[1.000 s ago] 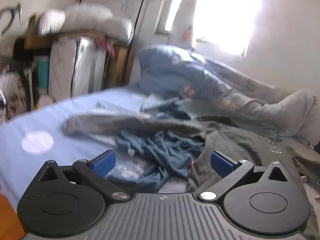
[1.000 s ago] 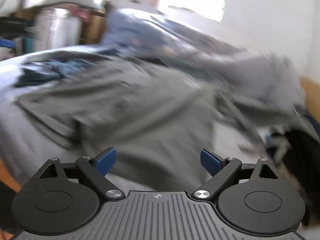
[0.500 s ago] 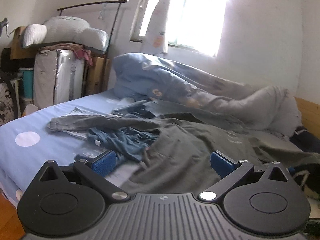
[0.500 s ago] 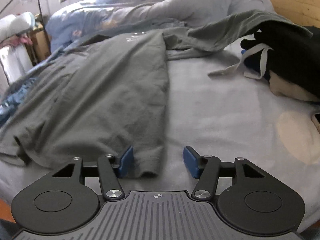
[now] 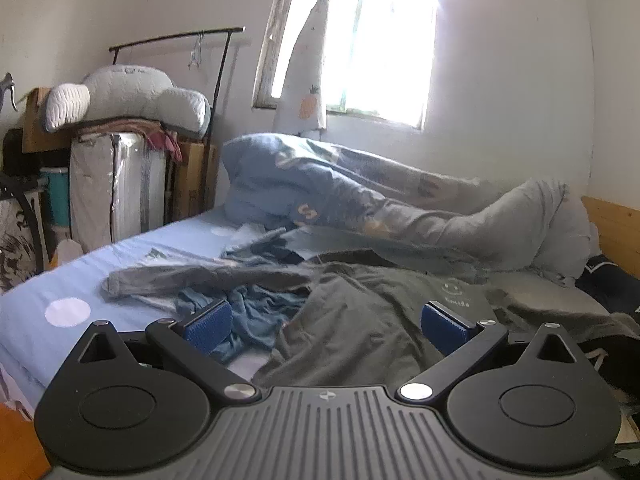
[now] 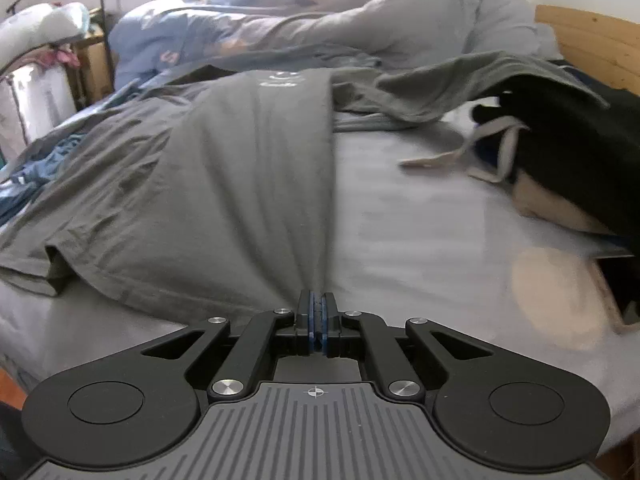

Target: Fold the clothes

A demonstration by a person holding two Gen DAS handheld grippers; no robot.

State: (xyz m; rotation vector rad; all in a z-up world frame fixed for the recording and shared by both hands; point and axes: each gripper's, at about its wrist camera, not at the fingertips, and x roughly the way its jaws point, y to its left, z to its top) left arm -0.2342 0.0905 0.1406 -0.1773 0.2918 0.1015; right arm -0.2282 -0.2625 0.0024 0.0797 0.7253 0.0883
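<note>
Right hand-held gripper (image 6: pixel 317 312) pinches the grey shirt's (image 6: pixel 224 184) hem.

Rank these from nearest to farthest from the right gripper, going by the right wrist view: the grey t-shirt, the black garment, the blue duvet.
1. Grey t-shirt: hem pinched in the right gripper.
2. Black garment: off to the right, mid-bed.
3. Blue duvet: heaped at the far side.
</note>
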